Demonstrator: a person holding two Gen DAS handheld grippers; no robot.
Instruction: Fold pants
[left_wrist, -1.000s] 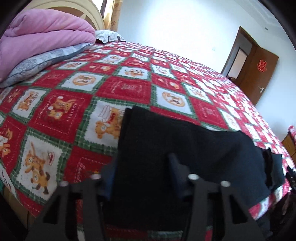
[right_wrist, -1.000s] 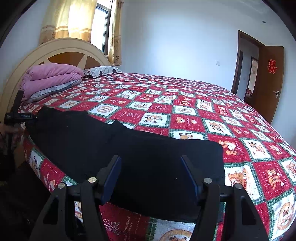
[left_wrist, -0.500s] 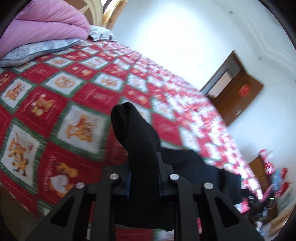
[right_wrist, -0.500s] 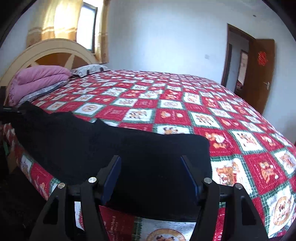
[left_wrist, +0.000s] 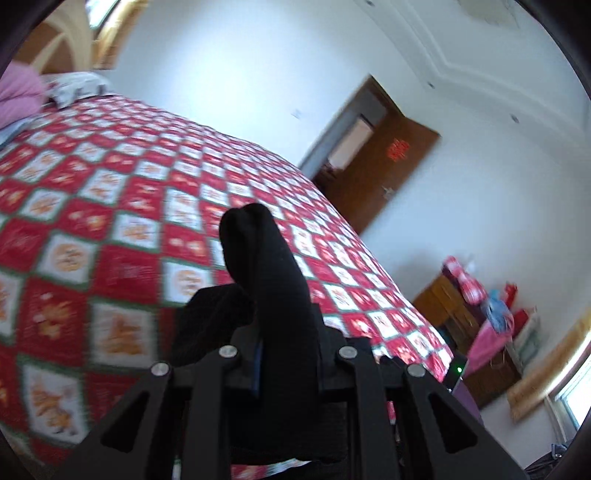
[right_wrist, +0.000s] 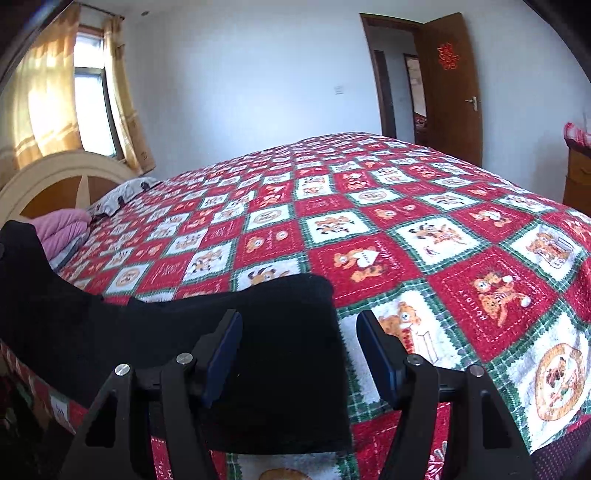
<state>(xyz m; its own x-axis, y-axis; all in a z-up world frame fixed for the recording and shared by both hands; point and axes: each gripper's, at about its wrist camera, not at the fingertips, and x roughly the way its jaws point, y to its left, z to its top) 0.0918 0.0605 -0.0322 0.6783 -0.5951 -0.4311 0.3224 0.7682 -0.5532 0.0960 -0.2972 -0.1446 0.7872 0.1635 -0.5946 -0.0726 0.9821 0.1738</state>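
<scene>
We saw our left matte-black plastic claw (left_wrist: 286, 354) built of angular linkage arms with triangular cut-outs and round silver screw heads. Our right matte-black plastic claw (right_wrist: 297, 350) had the same arms and screws, with flat dark-blue pads (right_wrist: 223, 354) lining its fingers.

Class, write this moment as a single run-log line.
stage: fold begun | left claw: shut on black pants, end raised | right claw: open above other end | surface: patchwork bedspread
</scene>
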